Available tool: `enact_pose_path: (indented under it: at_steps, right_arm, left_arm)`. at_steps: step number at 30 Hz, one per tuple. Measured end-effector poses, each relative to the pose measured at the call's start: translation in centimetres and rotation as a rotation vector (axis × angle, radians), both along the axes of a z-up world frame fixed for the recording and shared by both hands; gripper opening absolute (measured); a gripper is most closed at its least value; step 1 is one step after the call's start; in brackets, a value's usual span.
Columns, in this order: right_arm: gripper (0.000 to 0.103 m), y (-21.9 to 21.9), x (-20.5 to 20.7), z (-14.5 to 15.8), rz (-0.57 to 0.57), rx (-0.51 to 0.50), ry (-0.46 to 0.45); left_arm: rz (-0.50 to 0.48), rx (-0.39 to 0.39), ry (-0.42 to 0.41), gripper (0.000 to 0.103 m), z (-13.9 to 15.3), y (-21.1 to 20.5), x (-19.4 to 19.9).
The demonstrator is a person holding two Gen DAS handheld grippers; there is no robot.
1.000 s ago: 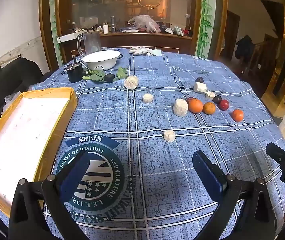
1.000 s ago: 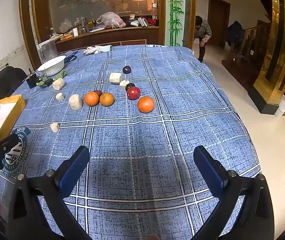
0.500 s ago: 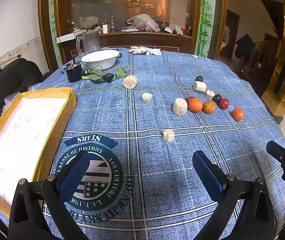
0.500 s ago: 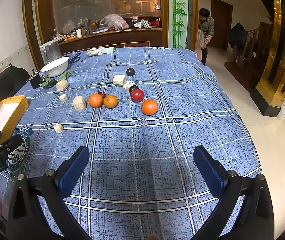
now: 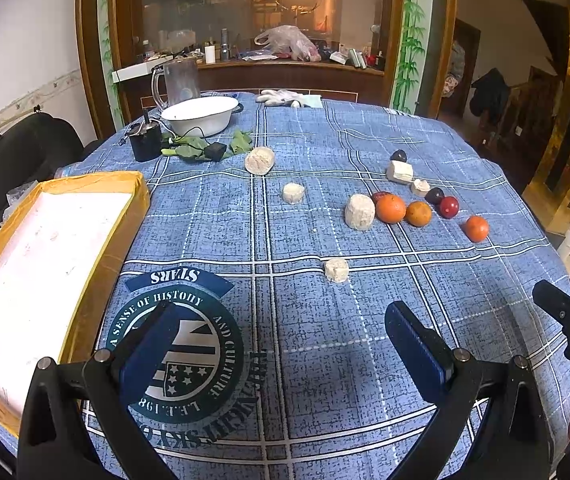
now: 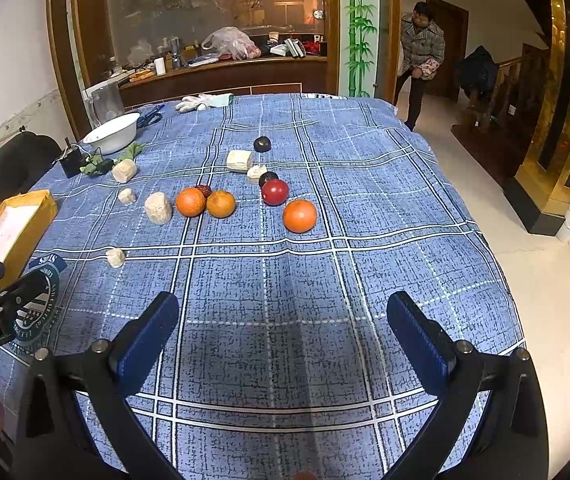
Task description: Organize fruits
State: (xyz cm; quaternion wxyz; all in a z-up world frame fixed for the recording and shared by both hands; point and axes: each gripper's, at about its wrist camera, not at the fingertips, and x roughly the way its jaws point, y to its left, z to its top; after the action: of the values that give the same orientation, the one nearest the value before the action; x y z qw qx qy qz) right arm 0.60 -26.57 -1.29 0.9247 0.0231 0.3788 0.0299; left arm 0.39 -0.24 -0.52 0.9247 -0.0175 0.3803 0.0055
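Three oranges (image 6: 299, 216) (image 6: 220, 204) (image 6: 190, 201), a red apple (image 6: 274, 192) and dark plums (image 6: 262, 144) lie mid-table among several pale lumps (image 6: 158, 209). In the left wrist view the oranges (image 5: 390, 208) and apple (image 5: 448, 206) lie at the right. A yellow-rimmed box (image 5: 45, 248) sits at the table's left edge. My left gripper (image 5: 281, 344) is open and empty above the near cloth. My right gripper (image 6: 283, 332) is open and empty, well short of the fruit.
A white basin (image 5: 200, 114), a glass jug (image 5: 177, 80), a black device with green leaves (image 5: 145, 145) and white gloves (image 5: 281, 98) stand at the far side. A person (image 6: 421, 52) stands beyond the table at the right. The table edge drops to floor on the right.
Both grippers have drifted slightly forward toward the fruit. The person in the background has stepped closer. Nothing on the table has moved.
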Motion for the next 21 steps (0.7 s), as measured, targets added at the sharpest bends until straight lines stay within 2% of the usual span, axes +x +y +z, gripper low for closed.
enact_pose_path:
  at_steps: [17, 21]
  right_arm:
    - [0.103, -0.03, 0.24, 0.21, 0.009, -0.01, -0.009]
    - [0.103, 0.01, 0.32, 0.21, 0.013, -0.014, -0.009]
  left_arm:
    - [0.004, -0.06, -0.034, 0.102, 0.04, 0.16, -0.09]
    - [0.003, -0.022, -0.013, 0.102, -0.07, 0.12, 0.08]
